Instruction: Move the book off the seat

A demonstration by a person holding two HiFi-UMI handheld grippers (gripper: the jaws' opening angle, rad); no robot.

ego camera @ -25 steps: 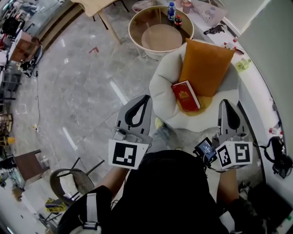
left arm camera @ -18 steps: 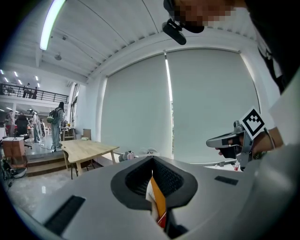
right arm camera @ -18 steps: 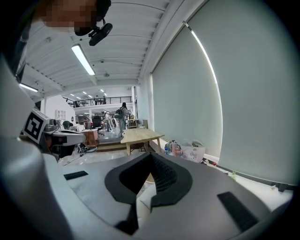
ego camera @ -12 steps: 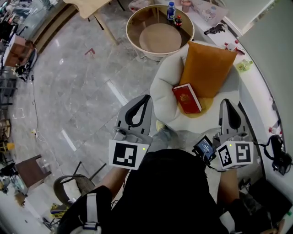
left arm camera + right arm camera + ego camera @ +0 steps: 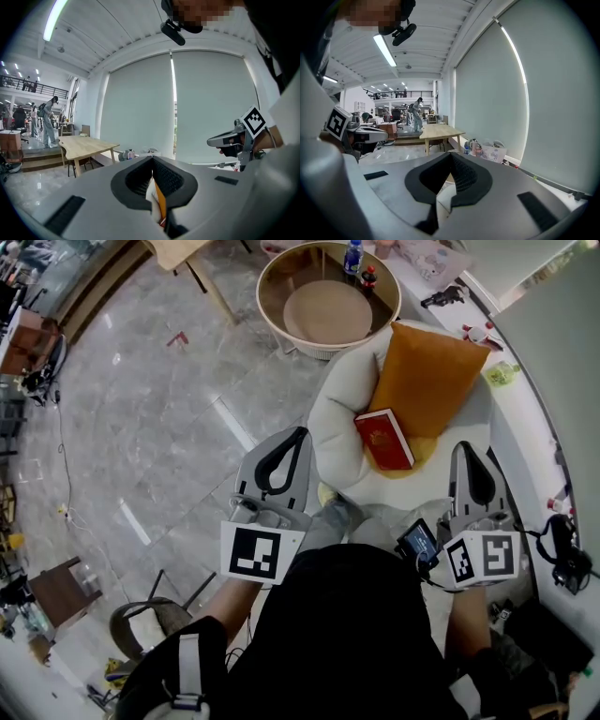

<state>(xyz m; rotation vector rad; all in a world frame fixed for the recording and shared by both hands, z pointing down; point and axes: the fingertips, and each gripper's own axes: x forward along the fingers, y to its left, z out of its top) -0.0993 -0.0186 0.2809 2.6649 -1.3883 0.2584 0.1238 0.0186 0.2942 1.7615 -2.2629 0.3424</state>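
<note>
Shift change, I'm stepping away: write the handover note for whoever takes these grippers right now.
Left gripper: shut, empty, beside the seat's left edge.
Right gripper: shut, empty, at the seat's right side.
Red book: lies on the white seat, against the orange cushion.
Done: nothing; book untouched.
Left: open a gripper, grasp the book, move it off the seat.

Right of centre in the head view, a white padded armchair [image 5: 339, 418] carries an orange cushion [image 5: 427, 379] propped against its back. A red book [image 5: 384, 439] lies on the seat, touching the cushion's lower edge.
</note>
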